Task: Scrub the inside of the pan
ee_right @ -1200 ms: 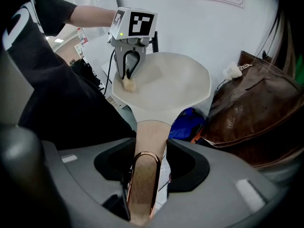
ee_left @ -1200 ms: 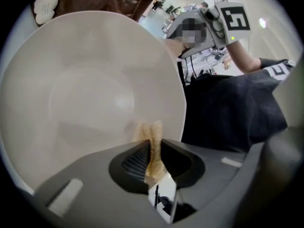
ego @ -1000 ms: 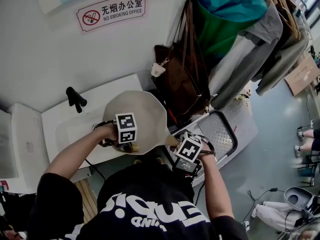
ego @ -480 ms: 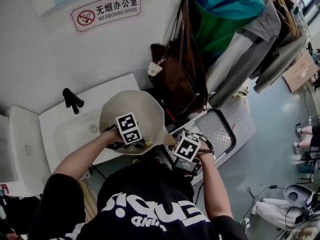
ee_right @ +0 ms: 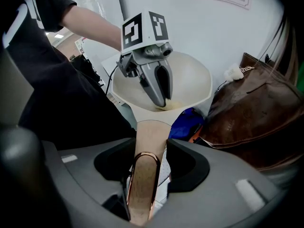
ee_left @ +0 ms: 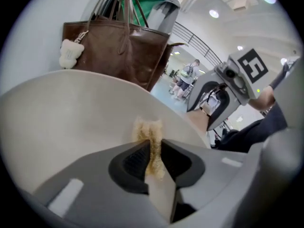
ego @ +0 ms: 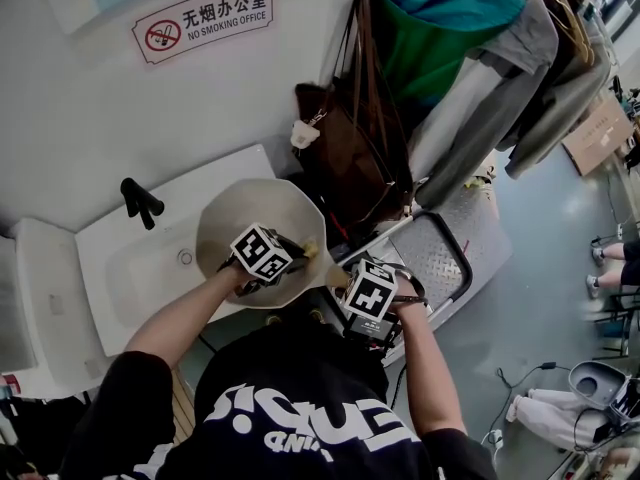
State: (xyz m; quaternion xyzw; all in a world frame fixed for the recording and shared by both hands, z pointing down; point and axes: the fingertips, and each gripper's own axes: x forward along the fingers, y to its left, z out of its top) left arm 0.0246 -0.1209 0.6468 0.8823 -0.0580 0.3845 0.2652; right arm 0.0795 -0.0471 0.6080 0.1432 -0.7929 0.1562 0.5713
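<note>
A cream-coloured pan is held over a white sink. Its beige handle runs back between the jaws of my right gripper, which is shut on it. My left gripper reaches into the pan and is shut on a yellowish sponge, whose tip presses on the pan's inner wall near the handle side. In the right gripper view the left gripper points down into the pan. In the head view the left gripper sits inside the bowl and the right gripper sits just right of it.
A black tap stands at the sink's back edge. A brown leather bag hangs right behind the pan, with coats above it. A metal step stool stands to the right. A no-smoking sign is on the wall.
The left gripper with the sponge has slid rightward across the pan's inside, toward the handle side. The right gripper keeps its hold on the handle; the view has shifted slightly.
</note>
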